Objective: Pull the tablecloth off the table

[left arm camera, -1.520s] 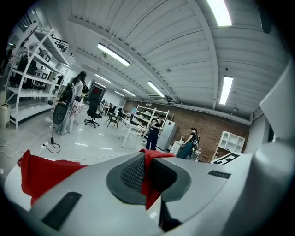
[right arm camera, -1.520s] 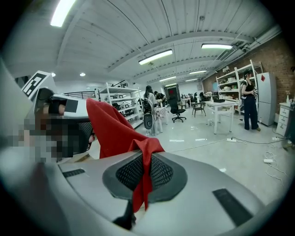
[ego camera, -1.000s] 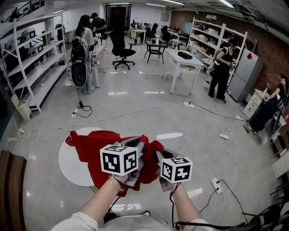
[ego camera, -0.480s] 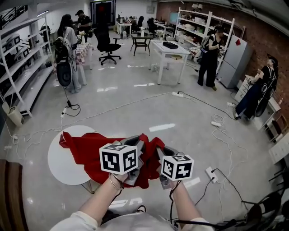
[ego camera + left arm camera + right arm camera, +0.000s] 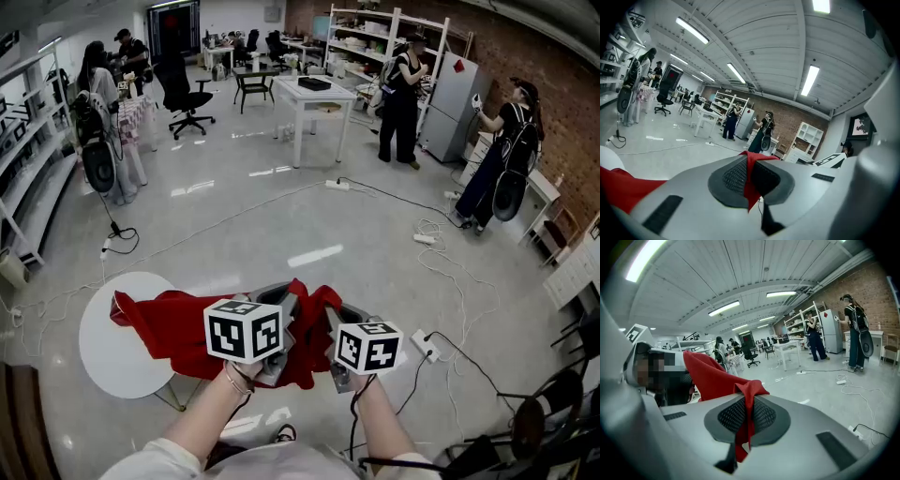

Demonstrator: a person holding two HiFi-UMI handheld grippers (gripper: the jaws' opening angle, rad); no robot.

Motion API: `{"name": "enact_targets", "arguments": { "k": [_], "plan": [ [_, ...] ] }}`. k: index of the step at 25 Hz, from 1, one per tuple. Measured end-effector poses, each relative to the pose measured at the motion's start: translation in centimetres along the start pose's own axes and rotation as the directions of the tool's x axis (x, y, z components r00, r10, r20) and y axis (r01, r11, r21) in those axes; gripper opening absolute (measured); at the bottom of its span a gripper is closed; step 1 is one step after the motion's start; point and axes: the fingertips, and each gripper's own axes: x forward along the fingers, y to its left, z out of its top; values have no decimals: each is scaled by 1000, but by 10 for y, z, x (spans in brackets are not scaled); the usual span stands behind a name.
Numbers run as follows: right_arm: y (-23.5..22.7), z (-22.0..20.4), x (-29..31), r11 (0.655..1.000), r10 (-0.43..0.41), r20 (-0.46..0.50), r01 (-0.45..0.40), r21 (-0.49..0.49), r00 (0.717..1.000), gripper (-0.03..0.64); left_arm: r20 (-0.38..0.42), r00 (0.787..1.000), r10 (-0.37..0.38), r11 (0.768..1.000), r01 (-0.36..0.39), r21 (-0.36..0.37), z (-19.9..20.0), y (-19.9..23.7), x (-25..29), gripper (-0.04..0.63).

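A red tablecloth (image 5: 178, 323) trails from the small round white table (image 5: 108, 347) at the left of the head view to both grippers. Only its far end still lies on the tabletop. My left gripper (image 5: 281, 302) is shut on a bunched edge of the cloth (image 5: 751, 161), which is pinched between its dark pads (image 5: 733, 177). My right gripper (image 5: 345, 317) is shut on another fold of the cloth (image 5: 712, 376), with a strip hanging down through its pads (image 5: 761, 416). Both grippers are side by side, off the table's right edge.
Cables and a power strip (image 5: 424, 345) lie on the glossy floor to the right. A white desk (image 5: 314, 98), an office chair (image 5: 183, 89), shelving and several standing people are farther off. A dark chair (image 5: 553, 412) stands at the lower right.
The table has slid left in the head view as both grippers moved away from it with the cloth. More cloth now hangs off the table's edge, stretched towards the grippers.
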Motion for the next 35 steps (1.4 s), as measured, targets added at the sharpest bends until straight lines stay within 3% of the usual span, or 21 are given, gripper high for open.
{"name": "enact_targets", "arguments": {
  "k": [12, 22, 35],
  "plan": [
    [-48, -3, -23, 995, -91, 15, 90, 48, 996, 28, -55, 995, -86, 996, 87, 15, -15, -33, 43, 17],
    [-100, -15, -56, 975, -192, 34, 187, 116, 981, 28, -129, 976, -174, 983, 181, 40, -41, -78, 83, 17],
    [-157, -34, -128, 910, -363, 50, 343, 233, 930, 28, -236, 917, -321, 938, 342, 51, -72, -155, 119, 17]
  ]
}}
